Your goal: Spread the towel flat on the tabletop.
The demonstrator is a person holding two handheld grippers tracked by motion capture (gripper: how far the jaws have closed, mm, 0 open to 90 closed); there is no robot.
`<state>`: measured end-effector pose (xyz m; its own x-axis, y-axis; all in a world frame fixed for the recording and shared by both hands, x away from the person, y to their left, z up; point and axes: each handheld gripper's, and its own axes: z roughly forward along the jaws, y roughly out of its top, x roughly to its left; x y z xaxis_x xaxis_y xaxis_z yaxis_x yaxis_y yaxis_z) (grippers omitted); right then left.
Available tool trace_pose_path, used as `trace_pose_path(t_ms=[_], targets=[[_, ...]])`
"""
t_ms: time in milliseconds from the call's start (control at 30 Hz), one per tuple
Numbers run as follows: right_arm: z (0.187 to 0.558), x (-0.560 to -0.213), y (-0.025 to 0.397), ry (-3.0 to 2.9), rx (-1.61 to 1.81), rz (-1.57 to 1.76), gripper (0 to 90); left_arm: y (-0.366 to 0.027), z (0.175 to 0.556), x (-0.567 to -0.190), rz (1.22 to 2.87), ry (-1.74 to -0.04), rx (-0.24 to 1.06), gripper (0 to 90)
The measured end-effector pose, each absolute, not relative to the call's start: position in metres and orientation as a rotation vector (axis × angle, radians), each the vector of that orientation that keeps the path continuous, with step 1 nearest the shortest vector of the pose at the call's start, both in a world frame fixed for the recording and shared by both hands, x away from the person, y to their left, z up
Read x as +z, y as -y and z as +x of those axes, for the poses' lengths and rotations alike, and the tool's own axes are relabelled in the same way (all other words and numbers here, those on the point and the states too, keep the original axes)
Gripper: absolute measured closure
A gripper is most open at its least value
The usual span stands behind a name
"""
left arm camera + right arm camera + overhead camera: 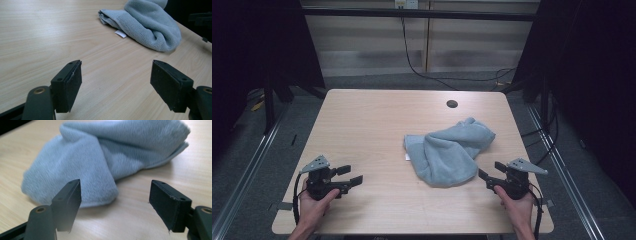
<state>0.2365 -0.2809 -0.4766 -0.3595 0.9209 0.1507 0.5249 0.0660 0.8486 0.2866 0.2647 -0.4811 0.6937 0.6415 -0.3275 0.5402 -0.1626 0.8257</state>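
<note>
Left gripper (116, 87) low over the table (45, 37), jaws spread wide — nothing between them but bare wood. Ahead and to the right lies a crumpled blue towel (147, 25), a small white tag (120, 33) poking out at its near edge.

The towel (449, 155), at centre right of the high view, is a plain pale grey-blue fleece with no pattern; a small white tag (120, 33) sits at its edge. The table (372, 130) is light beige wood with fine straight grain lines and a dark round hole (452, 104) near its upper edge. Both the left gripper (349, 176) and the right gripper (492, 170) are black with grey plates on top. The floor (242, 165) is dark grey.
</note>
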Motion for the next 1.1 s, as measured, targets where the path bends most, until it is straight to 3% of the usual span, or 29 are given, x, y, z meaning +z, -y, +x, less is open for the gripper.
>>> trace_pose_path(t_ms=[67,167,400,467,700,867,1100], targets=[[0.237,-0.476,0.279,-1.936,1.241,1.442,26.6,-0.264,0.287,-0.481,1.810,-0.937,0.113,32.3],[0.239,-0.473,0.277,-1.987,1.283,1.442,27.8,-0.263,0.289,-0.482,1.809,-0.942,0.104,34.3],[0.255,-0.465,0.268,-2.081,1.252,1.398,27.1,-0.252,0.291,-0.481,1.836,-0.904,0.093,32.2],[0.271,-0.462,0.262,-2.091,1.234,1.397,19.2,-0.247,0.292,-0.479,1.852,-0.888,0.085,30.7],[0.321,-0.461,0.249,-2.192,1.189,1.346,20.8,-0.244,0.296,-0.481,1.862,-0.895,0.083,29.6],[0.347,-0.472,0.249,-2.228,1.177,1.357,23.0,-0.241,0.299,-0.480,1.869,-0.887,0.089,29.3],[0.355,-0.498,0.246,-2.288,1.138,1.408,21.0,-0.241,0.295,-0.479,1.888,-0.872,0.095,28.7]])
